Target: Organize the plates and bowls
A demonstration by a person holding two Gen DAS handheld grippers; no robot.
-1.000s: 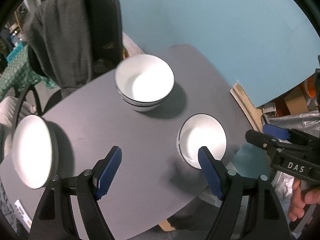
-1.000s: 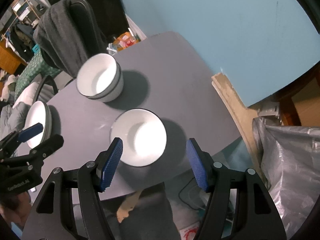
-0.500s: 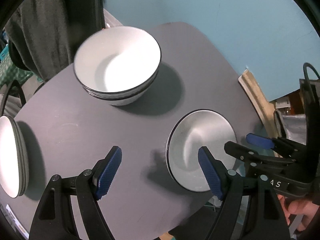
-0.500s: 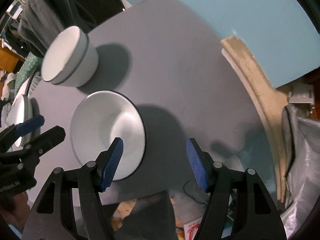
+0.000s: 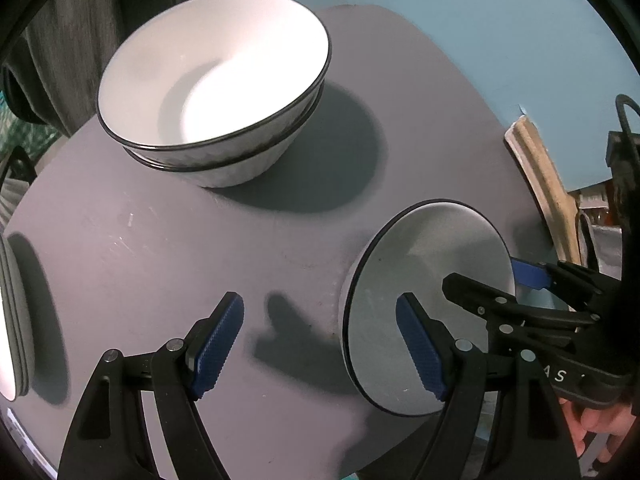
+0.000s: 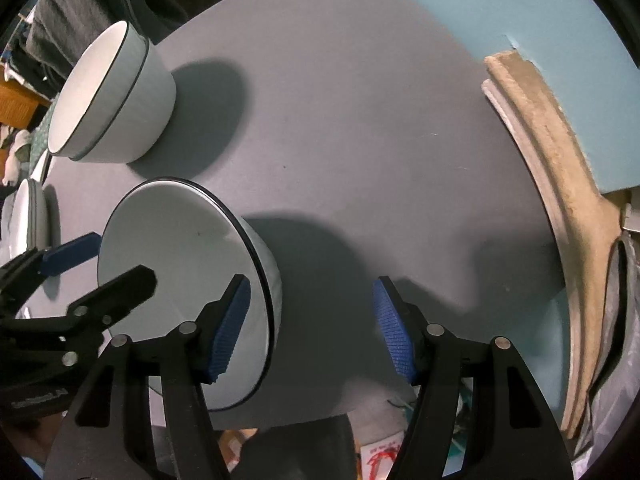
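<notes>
A single white bowl with a dark rim (image 5: 416,276) (image 6: 176,240) sits near the front edge of the grey round table (image 5: 160,248) (image 6: 360,120). My right gripper (image 6: 310,328) is open, its left pad inside the bowl's rim and its right pad outside it; it also shows in the left wrist view (image 5: 516,288). My left gripper (image 5: 320,344) is open, its right pad over the bowl; it also shows in the right wrist view (image 6: 84,268). Two stacked white bowls (image 5: 216,92) (image 6: 108,96) stand at the back. Stacked plates (image 5: 12,320) (image 6: 28,212) lie at the left edge.
A blue wall (image 5: 480,20) is behind the table. A tan foam strip (image 6: 560,184) runs along the table's right side. A dark garment on a chair (image 5: 72,32) stands behind the stacked bowls. Clutter lies on the floor below the front edge (image 6: 380,452).
Both grippers have come down and forward toward the single bowl. The right gripper's pads now straddle its right rim. The bowls have not moved.
</notes>
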